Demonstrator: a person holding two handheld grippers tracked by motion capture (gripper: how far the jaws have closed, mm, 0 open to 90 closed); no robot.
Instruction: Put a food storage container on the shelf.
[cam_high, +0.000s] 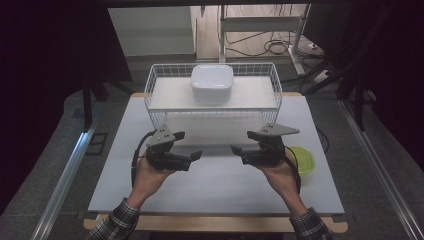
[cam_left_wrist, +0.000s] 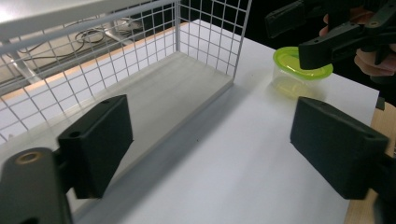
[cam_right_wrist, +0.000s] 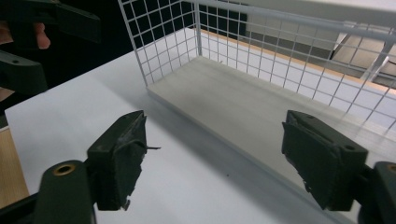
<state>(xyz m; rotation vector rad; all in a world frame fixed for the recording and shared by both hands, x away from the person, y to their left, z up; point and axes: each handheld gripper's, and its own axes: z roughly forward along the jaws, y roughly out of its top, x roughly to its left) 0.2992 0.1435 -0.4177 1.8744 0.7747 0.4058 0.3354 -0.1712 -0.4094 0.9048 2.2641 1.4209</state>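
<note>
Both jaw pairs are held wide apart and empty, left gripper (cam_high: 196, 155) and right gripper (cam_high: 236, 149) facing each other just before the two-tier white wire-mesh rack (cam_high: 272, 90), apparently untouched, on the white table (cam_high: 220, 185).

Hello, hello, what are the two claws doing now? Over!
Left gripper open, nothing held. Right gripper open, nothing held. White box sits on top of wire rack. Green-lidded tub beside right hand, not in the way.
</note>
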